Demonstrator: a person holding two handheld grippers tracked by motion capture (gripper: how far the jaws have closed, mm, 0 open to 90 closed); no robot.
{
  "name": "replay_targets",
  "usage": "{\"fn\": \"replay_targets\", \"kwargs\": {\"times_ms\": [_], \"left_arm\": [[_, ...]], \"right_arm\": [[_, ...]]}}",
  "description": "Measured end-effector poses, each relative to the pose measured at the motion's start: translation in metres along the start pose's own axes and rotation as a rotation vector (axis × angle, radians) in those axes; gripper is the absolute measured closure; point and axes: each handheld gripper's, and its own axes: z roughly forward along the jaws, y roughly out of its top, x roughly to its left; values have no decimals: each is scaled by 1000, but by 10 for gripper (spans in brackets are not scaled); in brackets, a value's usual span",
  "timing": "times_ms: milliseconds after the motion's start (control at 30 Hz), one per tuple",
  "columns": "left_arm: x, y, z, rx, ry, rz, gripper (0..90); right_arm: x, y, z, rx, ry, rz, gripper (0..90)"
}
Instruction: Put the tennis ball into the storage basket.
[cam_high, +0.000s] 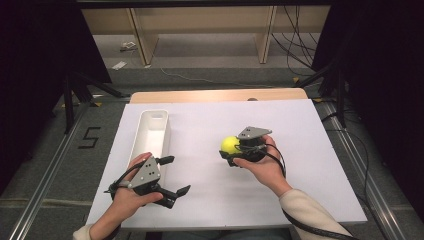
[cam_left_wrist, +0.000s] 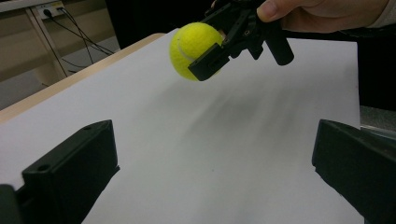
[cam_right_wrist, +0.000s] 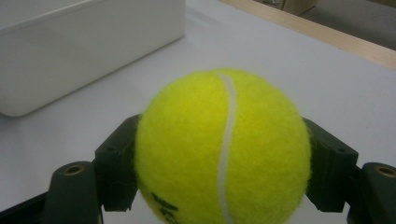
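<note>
Right gripper (cam_high: 231, 150) clamps the fuzzy yellow tennis ball (cam_high: 230, 145) by its sides, lifted clear for carrying toward the white plastic bin (cam_high: 150, 131) at left, while the left gripper (cam_high: 172, 175) waits with fingers spread wide.

- Table (cam_high: 215, 95): light wood edge at far side, white board (cam_high: 280, 190) covering most of top.
- Floor (cam_high: 45, 155): grey carpet, black "5" mark (cam_high: 89, 137) at left.
- Wooden shelf unit (cam_high: 200, 30) in bkgd, pale uprights.
- Cables (cam_high: 300, 45) trailing on floor at right, metal rails (cam_high: 40, 185) along both sides.
- Dark black panels L & R, dim light.
</note>
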Motion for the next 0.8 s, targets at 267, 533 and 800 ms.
{"fn": "replay_targets", "kwargs": {"times_ms": [267,533,800], "left_arm": [[0,0,0,1,-1,0,0],[0,0,0,1,-2,1,0],[0,0,0,2,-3,-1,0]], "right_arm": [[1,1,2,0,1,-4,267],[2,3,4,-1,0,-3,267],[4,4,7,-3,6,-3,267]]}}
